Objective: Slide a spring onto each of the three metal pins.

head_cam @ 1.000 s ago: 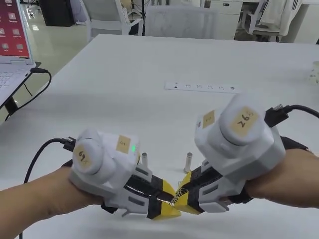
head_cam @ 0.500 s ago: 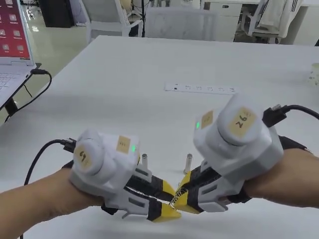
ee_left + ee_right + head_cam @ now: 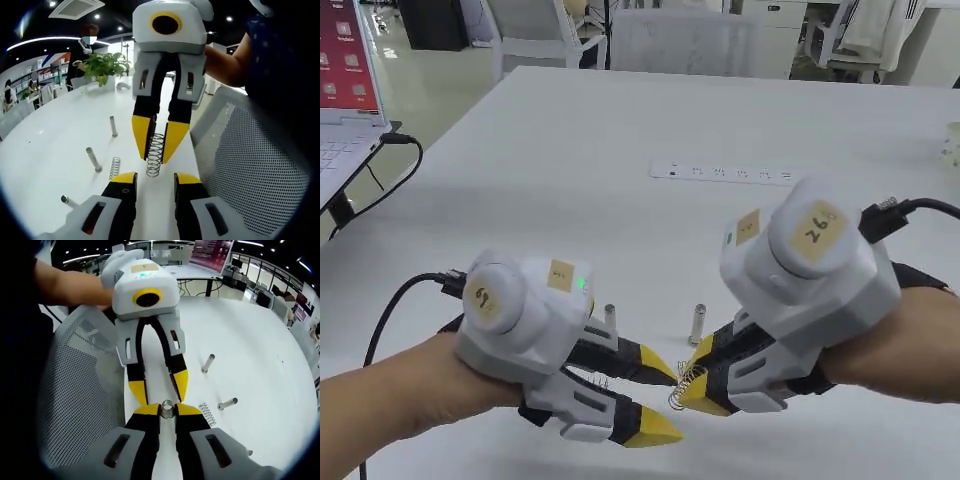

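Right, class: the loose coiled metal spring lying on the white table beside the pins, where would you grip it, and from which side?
Likely across its middle coils, from above: the loose coiled metal spring lies flat on the white table, so a pinch on its long sides leaves both ends free.

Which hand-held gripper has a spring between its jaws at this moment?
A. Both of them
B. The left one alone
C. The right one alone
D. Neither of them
C: the spring is pinched between the jaws of the right hand-held gripper, while the left hand-held gripper stands open with nothing between its jaws.
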Demonstrator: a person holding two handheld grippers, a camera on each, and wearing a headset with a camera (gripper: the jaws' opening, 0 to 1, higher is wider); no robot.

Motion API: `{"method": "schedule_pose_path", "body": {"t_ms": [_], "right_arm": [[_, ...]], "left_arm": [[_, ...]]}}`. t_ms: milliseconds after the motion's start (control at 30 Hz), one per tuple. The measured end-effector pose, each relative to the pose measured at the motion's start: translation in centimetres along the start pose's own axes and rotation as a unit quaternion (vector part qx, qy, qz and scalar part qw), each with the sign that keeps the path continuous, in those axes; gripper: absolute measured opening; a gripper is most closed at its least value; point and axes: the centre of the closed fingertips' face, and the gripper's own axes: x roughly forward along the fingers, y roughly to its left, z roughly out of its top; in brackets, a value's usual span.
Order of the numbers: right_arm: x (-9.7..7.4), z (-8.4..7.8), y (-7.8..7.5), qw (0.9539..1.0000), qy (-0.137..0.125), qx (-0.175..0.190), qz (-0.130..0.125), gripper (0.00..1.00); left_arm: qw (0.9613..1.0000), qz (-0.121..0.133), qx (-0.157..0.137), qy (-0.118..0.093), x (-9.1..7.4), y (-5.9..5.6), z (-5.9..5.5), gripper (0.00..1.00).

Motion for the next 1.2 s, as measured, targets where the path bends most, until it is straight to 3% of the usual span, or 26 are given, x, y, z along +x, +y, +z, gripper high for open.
{"method": "schedule_pose_path", "body": {"t_ms": [367,800,1200], "right_arm": [[-0.9,-0.7,-1.1,0.9998,0.001,0.010,-0.014,0.08],[-1.8,-1.5,-1.9,0.9995,0.006,0.020,-0.023,0.08],[-2.3,-2.3,-2.4,0.9991,0.008,0.030,-0.030,0.08]], "left_arm": [[0.9996,0.014,-0.026,-0.001,-0.4,0.8,-0.2,0.34],[0.9987,0.037,-0.034,-0.011,-2.7,1.9,-0.1,0.37],[0.9974,0.051,-0.050,-0.008,-4.2,1.7,-0.9,0.40]]}}
